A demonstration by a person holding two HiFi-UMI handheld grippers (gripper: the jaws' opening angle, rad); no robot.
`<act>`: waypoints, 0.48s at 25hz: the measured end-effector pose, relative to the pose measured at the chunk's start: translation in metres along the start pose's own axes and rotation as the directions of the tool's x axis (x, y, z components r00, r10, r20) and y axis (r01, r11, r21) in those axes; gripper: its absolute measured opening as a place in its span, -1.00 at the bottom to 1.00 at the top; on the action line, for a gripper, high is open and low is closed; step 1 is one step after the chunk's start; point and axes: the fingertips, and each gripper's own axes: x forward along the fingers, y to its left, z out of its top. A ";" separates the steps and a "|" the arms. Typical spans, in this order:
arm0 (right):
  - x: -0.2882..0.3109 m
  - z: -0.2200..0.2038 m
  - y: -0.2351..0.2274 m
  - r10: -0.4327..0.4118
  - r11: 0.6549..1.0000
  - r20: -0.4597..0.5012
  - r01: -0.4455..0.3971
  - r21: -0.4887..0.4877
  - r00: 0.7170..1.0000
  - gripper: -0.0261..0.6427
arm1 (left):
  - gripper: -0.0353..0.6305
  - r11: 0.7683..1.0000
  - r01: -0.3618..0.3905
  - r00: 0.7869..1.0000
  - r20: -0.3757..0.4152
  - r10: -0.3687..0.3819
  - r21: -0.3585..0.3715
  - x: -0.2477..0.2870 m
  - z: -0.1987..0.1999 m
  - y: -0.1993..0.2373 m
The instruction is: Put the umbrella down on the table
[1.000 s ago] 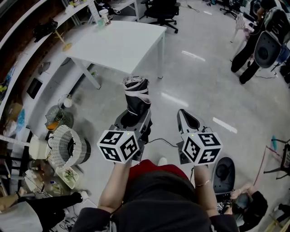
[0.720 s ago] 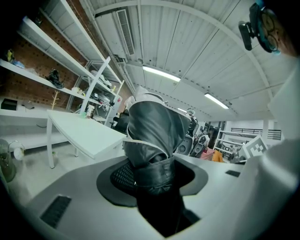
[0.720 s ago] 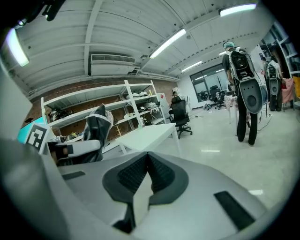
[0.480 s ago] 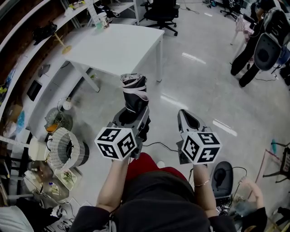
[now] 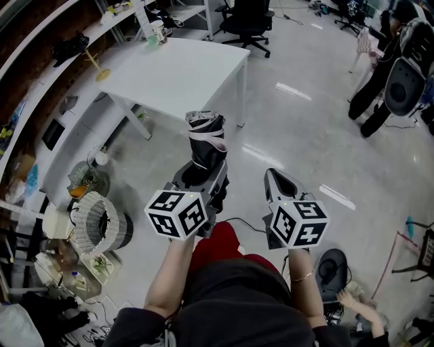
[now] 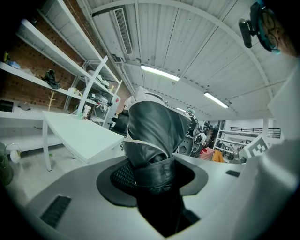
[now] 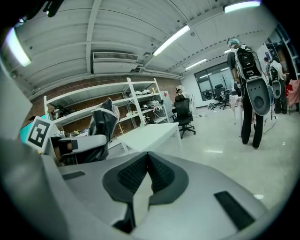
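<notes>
the table stands ahead. short of its near edge, over the floor, the umbrella sits upright between the jaws of the left gripper, with the right gripper to the right of them. an office chair is behind the table, and a basket is on the floor to its near left.

This looks like an open-plan robotics lab or workshop-office. A broad, polished pale floor surrounds a white table and a black office chair. White shelves crowded with gear line a brick wall. Strip lights hang under a ribbed ceiling. A person stands wearing a bulky back-mounted rig.
</notes>
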 end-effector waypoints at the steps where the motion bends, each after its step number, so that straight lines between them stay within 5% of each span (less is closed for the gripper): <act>1: 0.001 0.001 0.000 0.003 1.000 -0.001 -0.003 -0.002 1.000 -0.87 | -0.29 1.000 0.000 1.000 0.001 0.000 0.000 0.002 0.001 0.001; 12: 0.043 0.014 -0.009 0.009 1.000 0.004 -0.008 -0.008 1.000 -0.87 | -0.29 1.000 0.024 1.000 -0.003 -0.024 0.017 0.041 0.017 0.024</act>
